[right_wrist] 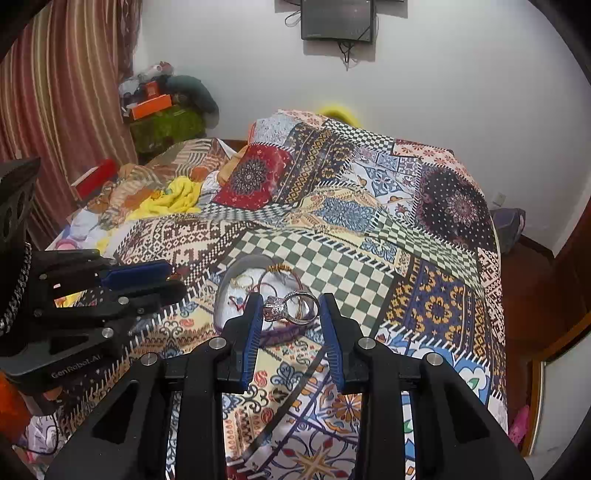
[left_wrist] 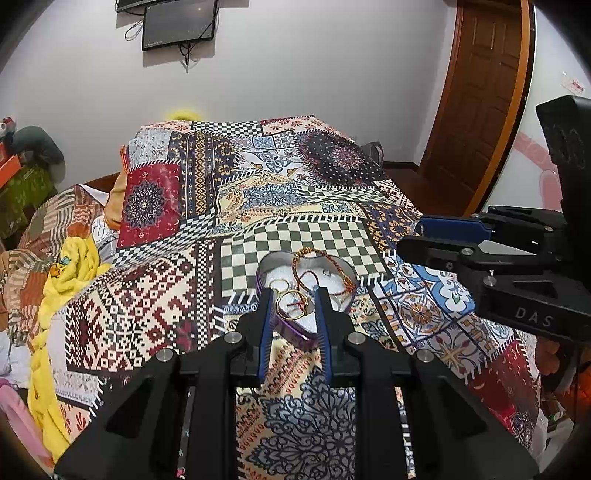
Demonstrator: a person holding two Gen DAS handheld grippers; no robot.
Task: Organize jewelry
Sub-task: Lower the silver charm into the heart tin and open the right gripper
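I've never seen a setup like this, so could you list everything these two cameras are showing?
Heart-shaped tin: one, purple rim, white lining, on the bedspread.
Gold rings: at least two, in the tin.
Braided bracelet: one, red and gold, draped over the tin's far rim.
Silver ring: one, stone-set, between the right gripper's fingers, above the tin.
Patchwork bedspread: one, multicoloured, covering the bed.
Yellow cloth: one, on the bed's left side.
Screen: one, dark, on the white wall.
Door: one, brown wood, on the right.
Left gripper: black, blue pads, open over the tin.
Right gripper: black, blue pads, holding the silver ring.
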